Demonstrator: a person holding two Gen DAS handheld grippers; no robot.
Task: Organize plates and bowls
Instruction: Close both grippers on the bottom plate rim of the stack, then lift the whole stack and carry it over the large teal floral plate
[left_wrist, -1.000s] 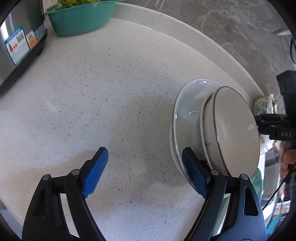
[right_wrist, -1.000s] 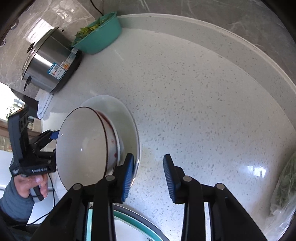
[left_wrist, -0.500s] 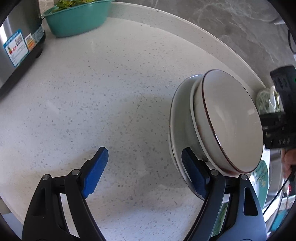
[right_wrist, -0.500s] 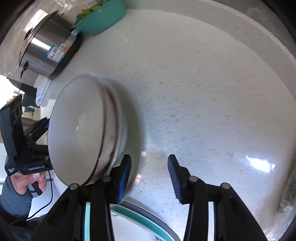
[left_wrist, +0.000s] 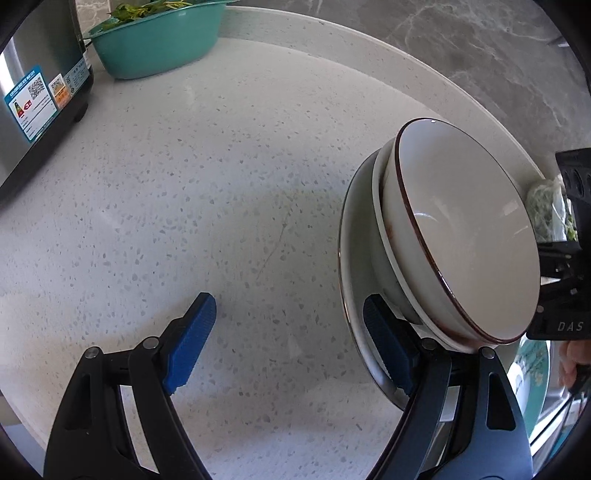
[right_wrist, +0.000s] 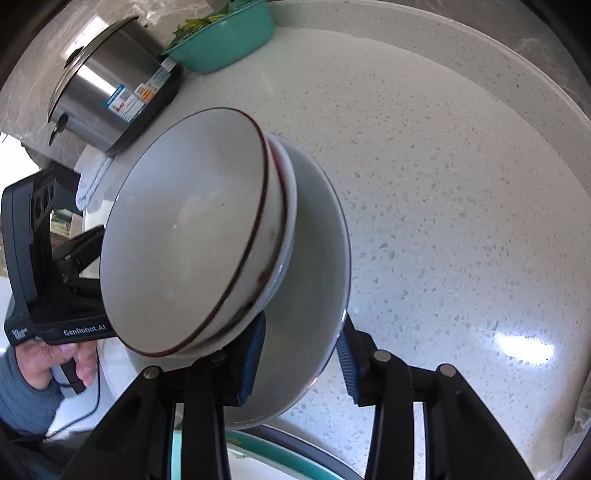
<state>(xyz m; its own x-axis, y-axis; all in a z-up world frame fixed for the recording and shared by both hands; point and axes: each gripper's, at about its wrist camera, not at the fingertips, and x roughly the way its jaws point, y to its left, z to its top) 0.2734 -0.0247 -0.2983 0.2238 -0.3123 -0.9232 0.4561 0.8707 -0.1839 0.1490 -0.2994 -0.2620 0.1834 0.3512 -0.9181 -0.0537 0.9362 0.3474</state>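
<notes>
Stack of glossy white ceramic here: a round bowl (right_wrist: 184, 236) with a thin dark-red rim line nests in a second bowl, both in a wide shallow plate (right_wrist: 314, 258), tipped on edge over the speckled stone counter (left_wrist: 221, 184). Right gripper (right_wrist: 299, 363) is clamped on the plate's rim at 6 o'clock, blue ribbed pads either side. Left gripper (left_wrist: 291, 339) gapes wide, nothing between its pads. Teal plastic basin (left_wrist: 159, 44) of greens at 11 o'clock, beside a steel cooker (right_wrist: 110, 85).
</notes>
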